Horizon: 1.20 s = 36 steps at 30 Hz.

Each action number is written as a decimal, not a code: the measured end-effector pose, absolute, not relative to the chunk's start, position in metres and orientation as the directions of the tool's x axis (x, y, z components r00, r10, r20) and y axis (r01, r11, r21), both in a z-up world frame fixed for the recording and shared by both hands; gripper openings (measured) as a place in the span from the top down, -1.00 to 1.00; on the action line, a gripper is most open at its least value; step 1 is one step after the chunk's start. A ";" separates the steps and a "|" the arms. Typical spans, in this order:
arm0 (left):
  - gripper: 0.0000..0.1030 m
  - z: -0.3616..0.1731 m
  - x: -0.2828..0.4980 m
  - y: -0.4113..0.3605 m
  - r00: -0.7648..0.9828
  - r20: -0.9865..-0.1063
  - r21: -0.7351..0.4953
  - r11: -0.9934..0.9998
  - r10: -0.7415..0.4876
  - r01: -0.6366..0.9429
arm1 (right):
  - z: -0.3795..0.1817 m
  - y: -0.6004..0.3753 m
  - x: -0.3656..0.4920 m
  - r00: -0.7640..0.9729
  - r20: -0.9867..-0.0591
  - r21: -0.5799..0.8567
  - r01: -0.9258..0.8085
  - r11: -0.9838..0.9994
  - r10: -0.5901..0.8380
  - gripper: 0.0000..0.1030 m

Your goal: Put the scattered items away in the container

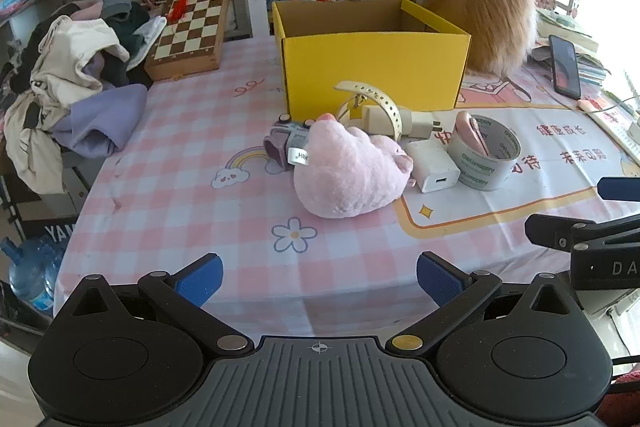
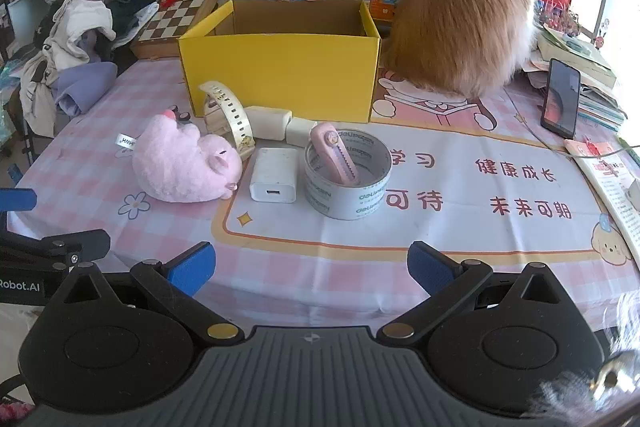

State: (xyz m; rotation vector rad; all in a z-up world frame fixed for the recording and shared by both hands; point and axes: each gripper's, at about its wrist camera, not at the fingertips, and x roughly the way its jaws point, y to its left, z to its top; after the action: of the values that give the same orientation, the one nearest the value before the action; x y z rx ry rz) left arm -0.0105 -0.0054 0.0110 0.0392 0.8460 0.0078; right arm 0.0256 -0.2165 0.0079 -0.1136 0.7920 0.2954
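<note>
Left gripper (image 1: pixel 319 279): jaws spread wide, empty, near table edge.
Right gripper (image 2: pixel 311 269): likewise agape, empty.
Tape roll (image 2: pixel 347 193): printed "deli", pink cutter (image 2: pixel 335 153) standing inside.
Plush (image 2: pixel 182 165): tag unreadable.
Yellow box (image 2: pixel 280 67): behind items, open.
Mat (image 2: pixel 516 183): "健康成长", "未来可期".

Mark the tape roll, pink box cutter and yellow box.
tape roll (image 2: pixel 347 203), right wrist view, front outer wall.
pink box cutter (image 2: pixel 334 155), right wrist view, mid body, standing inside the roll.
yellow box (image 2: pixel 280 75), right wrist view, front panel.
</note>
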 end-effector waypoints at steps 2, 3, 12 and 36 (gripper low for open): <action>-1.00 0.011 -0.012 -0.007 0.663 -0.748 0.043 0.999 0.025 0.011 | 0.008 -0.216 0.025 0.666 -0.712 0.004 -0.311 0.950 0.221 -1.00; -1.00 0.012 -0.012 -0.007 0.661 -0.750 0.046 0.999 0.026 0.012 | 0.008 -0.216 0.024 0.667 -0.711 0.003 -0.312 0.950 0.222 -1.00; -1.00 0.010 -0.011 -0.013 0.662 -0.749 0.052 0.998 0.026 0.020 | 0.009 -0.216 0.022 0.674 -0.705 -0.001 -0.313 0.950 0.222 -1.00; -1.00 0.011 -0.013 -0.004 0.676 -0.736 0.008 0.999 -0.020 0.037 | 0.013 -0.210 0.019 0.677 -0.698 0.008 -0.318 0.948 0.233 -0.97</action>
State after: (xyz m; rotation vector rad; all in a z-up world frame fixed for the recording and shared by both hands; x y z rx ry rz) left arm -0.0128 -0.0043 0.0109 0.0226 0.8274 -0.0320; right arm 0.0193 -0.2101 0.0126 -0.1173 0.7671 0.3105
